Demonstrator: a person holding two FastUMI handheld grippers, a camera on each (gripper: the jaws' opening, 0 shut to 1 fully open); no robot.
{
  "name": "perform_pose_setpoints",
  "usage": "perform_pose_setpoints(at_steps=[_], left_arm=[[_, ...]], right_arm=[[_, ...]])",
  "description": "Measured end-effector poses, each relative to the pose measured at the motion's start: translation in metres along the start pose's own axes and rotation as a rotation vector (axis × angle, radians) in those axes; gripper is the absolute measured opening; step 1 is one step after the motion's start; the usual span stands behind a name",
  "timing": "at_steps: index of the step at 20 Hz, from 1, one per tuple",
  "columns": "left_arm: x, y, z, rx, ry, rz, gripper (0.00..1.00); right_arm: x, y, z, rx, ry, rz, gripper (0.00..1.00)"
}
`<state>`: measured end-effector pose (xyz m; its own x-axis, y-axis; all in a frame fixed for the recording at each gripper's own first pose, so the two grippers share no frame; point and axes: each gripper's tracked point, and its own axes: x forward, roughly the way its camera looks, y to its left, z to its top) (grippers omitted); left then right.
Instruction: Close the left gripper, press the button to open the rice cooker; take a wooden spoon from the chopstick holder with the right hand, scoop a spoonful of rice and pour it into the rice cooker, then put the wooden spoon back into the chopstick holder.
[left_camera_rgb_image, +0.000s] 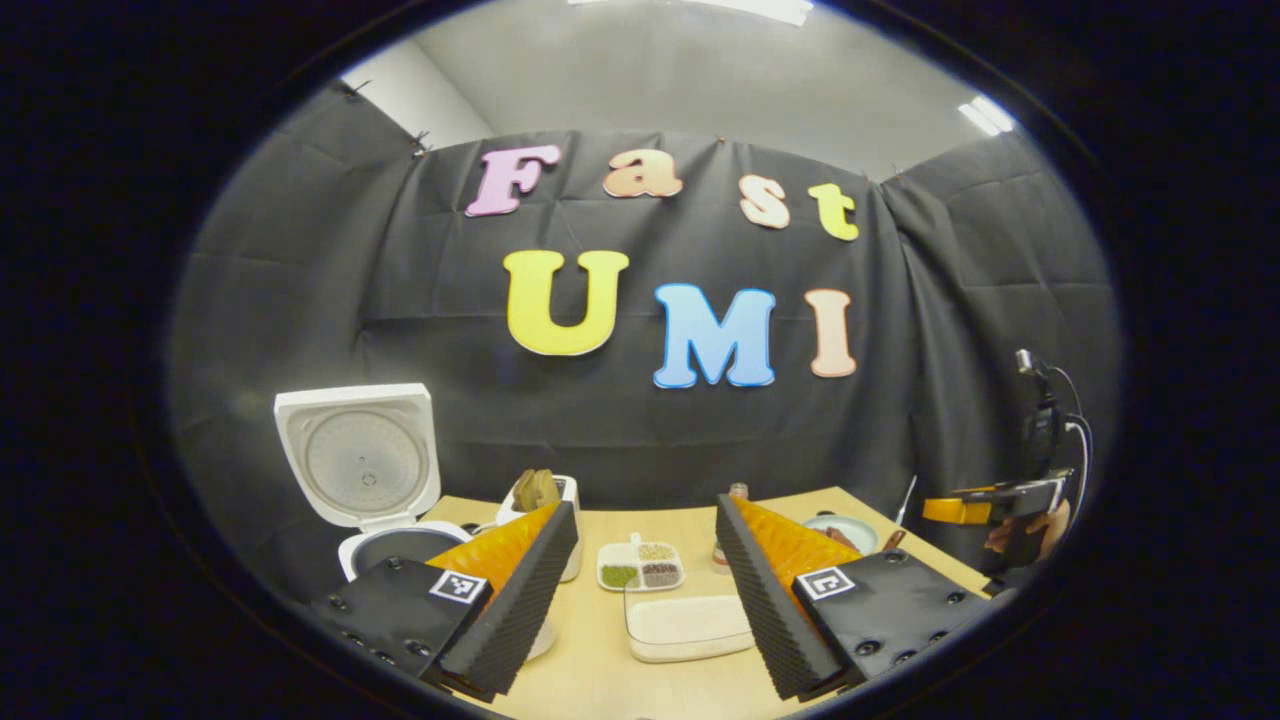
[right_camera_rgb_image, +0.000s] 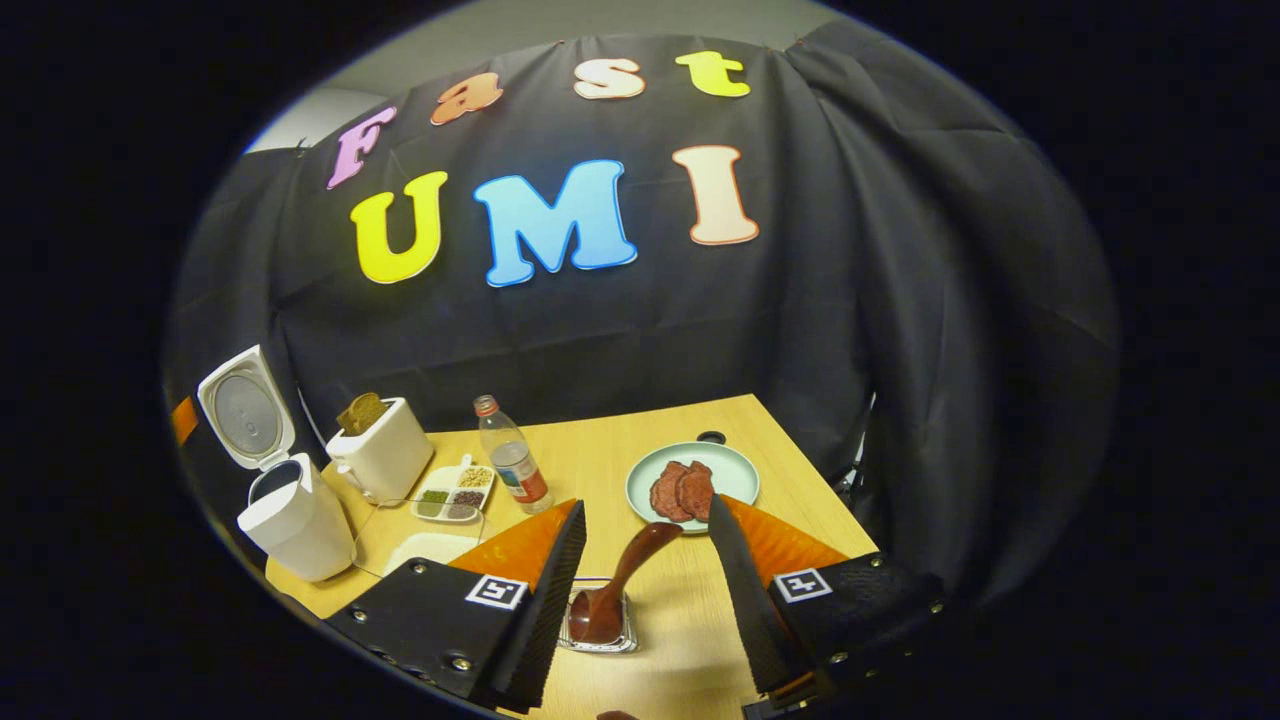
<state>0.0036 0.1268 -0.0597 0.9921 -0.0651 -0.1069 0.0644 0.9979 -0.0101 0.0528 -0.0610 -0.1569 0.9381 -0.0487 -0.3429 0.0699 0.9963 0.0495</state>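
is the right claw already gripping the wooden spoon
No: in the right gripper view the right claw stands open, and the wooden spoon stands in its holder between the fingers, untouched.

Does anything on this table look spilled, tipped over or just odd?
Nothing looks spilled or tipped. The white rice cooker stands with its lid up, and the brown wooden spoon rests in the small clear holder, between the right gripper's open fingers.

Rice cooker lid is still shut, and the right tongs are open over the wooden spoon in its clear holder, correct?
Not quite: the rice cooker lid stands open, as the right gripper view shows, and the left gripper view too. The rest holds: the right tongs are open over the wooden spoon in its clear holder.
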Motion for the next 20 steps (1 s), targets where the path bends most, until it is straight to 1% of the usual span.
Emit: perform_pose_setpoints(at_steps=[3,6,8,10,12,14,18,20], left_arm=[[0.005,0.052,0.021,-0.027,-0.016,0.079,0.96],[0.017,0.111,0.04,-0.014,-0.026,0.154,0.96],[0.02,0.14,0.051,-0.001,-0.038,0.194,0.97],[0.026,0.161,0.06,-0.009,-0.054,0.223,0.97],[0.032,0.185,0.069,-0.013,-0.066,0.264,0.96],[0.039,0.206,0.08,-0.011,-0.086,0.292,0.96],[0.063,0.251,0.087,-0.041,-0.064,0.361,0.96],[0.081,0.271,0.096,-0.06,-0.061,0.383,0.96]], right_arm=[[-0.012,0.042,0.016,-0.023,-0.032,0.08,0.75],[-0.02,0.078,0.023,-0.02,-0.036,0.152,0.75],[-0.024,0.099,0.03,0.001,-0.038,0.187,0.75],[-0.027,0.116,0.036,-0.001,-0.044,0.215,0.74],[-0.028,0.128,0.042,-0.021,-0.052,0.234,0.74],[-0.029,0.136,0.043,-0.031,-0.049,0.244,0.74],[-0.025,0.141,0.036,-0.027,-0.011,0.235,0.75],[-0.022,0.14,0.033,-0.027,0.001,0.225,0.75]])
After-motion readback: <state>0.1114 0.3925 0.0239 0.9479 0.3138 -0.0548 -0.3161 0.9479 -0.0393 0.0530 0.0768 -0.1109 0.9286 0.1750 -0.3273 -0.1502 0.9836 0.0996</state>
